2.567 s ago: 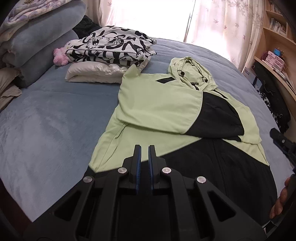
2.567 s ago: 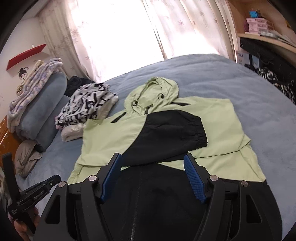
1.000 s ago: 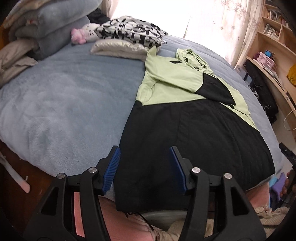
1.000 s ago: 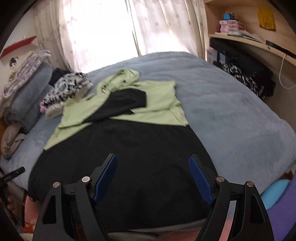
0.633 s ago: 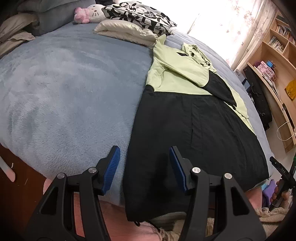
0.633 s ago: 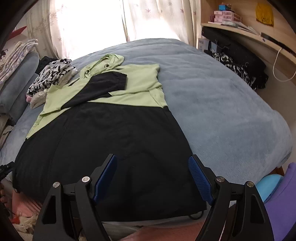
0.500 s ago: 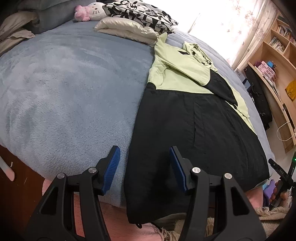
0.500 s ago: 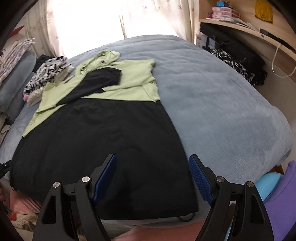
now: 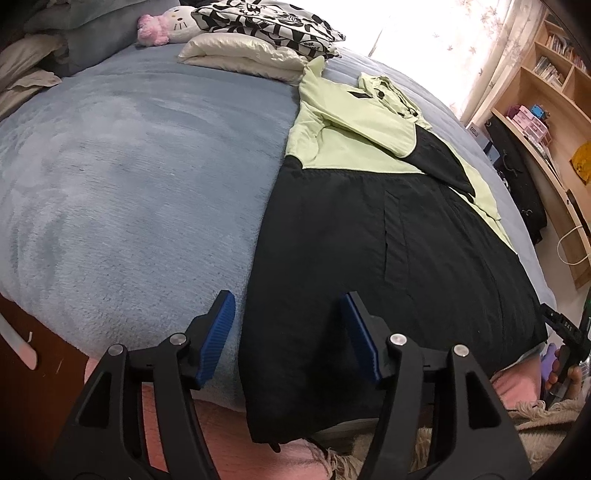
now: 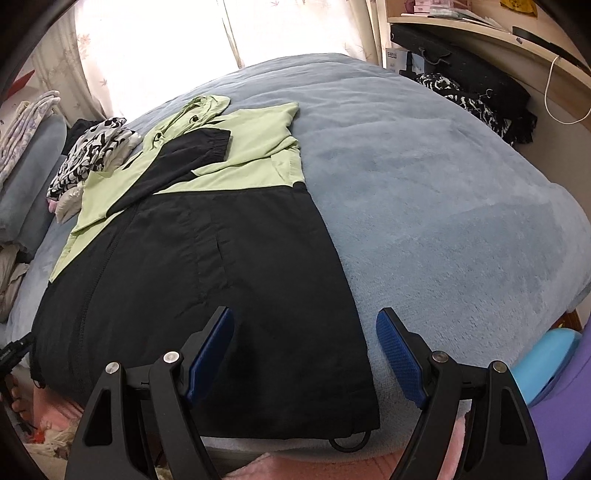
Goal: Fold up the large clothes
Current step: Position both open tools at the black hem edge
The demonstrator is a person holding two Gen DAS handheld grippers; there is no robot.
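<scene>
A large hooded jacket (image 9: 388, 229), black below and light green above, lies flat on the blue bed (image 9: 129, 177) with both sleeves folded across its chest. Its hem hangs over the near bed edge. My left gripper (image 9: 288, 332) is open, its jaws straddling the hem's left corner just above it. In the right wrist view the same jacket (image 10: 207, 273) fills the left half. My right gripper (image 10: 304, 354) is open over the hem's right corner, one finger (image 10: 210, 350) over black fabric and the other (image 10: 399, 354) over the blanket.
Folded clothes (image 9: 266, 40) and a pink plush toy (image 9: 162, 26) lie at the bed's far end, with stacked bedding (image 10: 26, 155) on the left. Wooden shelves (image 9: 546, 110) and dark clothing (image 10: 476, 99) line the right side. A blue object (image 10: 550, 358) sits by the bed's corner.
Both grippers pulled back from the jacket's chest to its hem at the near bed edge. The left gripper, shut at first, opened. Lately both edged a little closer to the hem corners.
</scene>
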